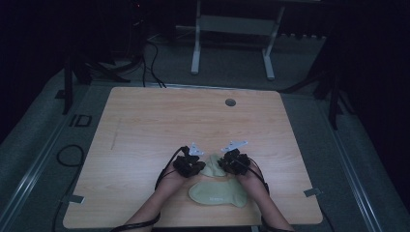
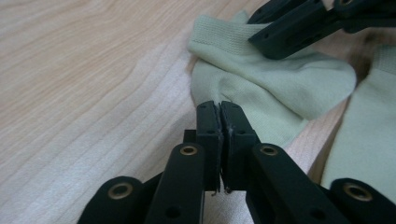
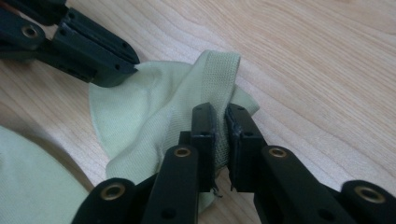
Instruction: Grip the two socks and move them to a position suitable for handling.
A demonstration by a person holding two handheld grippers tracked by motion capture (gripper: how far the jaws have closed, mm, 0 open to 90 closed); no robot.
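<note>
Sock [image 1: 212, 166], pale green ribbed knit, lies crumpled on the wooden table [image 1: 145, 125] near its front edge, between both grippers. Left gripper [image 2: 220, 106]: jaws closed together, pinching the sock's edge. Right gripper [image 3: 219, 112]: jaws clamped on the ribbed cuff. Second sock [image 1: 217, 192], same colour, lies flat just beside, nearer the person.

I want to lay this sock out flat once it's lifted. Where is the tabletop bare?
The wooden table is bare across its far half up to the round cable hole, and along its left side. The near edge is crowded: left gripper and right gripper pinch the crumpled sock, with the flat sock beside it.
</note>
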